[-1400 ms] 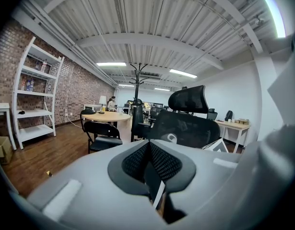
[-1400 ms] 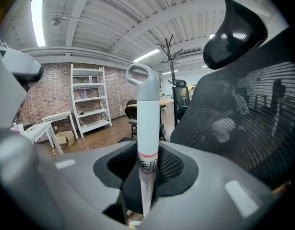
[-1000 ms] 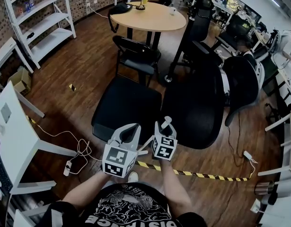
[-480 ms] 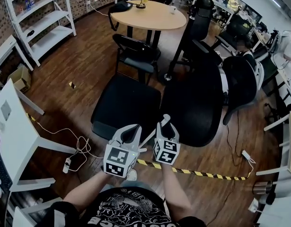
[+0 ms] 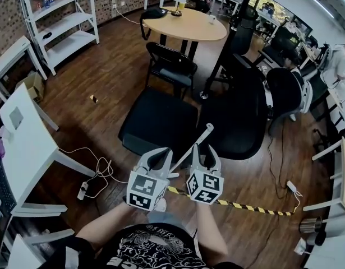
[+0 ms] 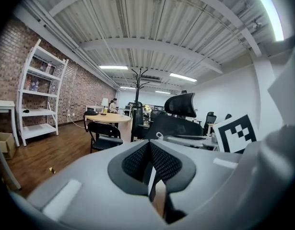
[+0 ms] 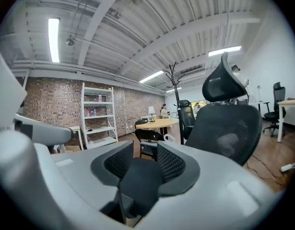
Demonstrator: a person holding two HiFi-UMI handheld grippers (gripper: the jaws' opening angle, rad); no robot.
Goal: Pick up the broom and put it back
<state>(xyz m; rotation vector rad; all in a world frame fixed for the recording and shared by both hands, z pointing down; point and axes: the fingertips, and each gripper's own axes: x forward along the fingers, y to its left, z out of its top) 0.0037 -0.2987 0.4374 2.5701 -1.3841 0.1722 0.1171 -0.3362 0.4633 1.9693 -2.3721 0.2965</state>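
Observation:
The broom shows only as a pale grey handle (image 5: 196, 143) slanting up to the right between my two grippers, its looped tip over the black chair. The broom head is hidden below my hands. My right gripper (image 5: 206, 150) is shut on the handle, which fills the gap between its pads as a dark bar (image 7: 137, 181). Those jaws have just been closing on it. The handle's ring end (image 7: 169, 138) pokes out ahead. My left gripper (image 5: 156, 157) sits just left of the handle, its pads (image 6: 161, 159) meeting at the tip. From there the handle (image 6: 185, 140) runs off to the right.
Two black office chairs (image 5: 158, 122) (image 5: 234, 116) stand directly ahead, with a smaller chair (image 5: 171, 66) and a round wooden table (image 5: 186, 24) behind. A white desk (image 5: 26, 144) and cables (image 5: 96, 175) lie left. Yellow-black tape (image 5: 245, 207) crosses the floor. White shelves (image 5: 60, 21) stand far left.
Both grippers have risen and moved forward together with the handle between them. The handle's tip now reaches higher over the chair.

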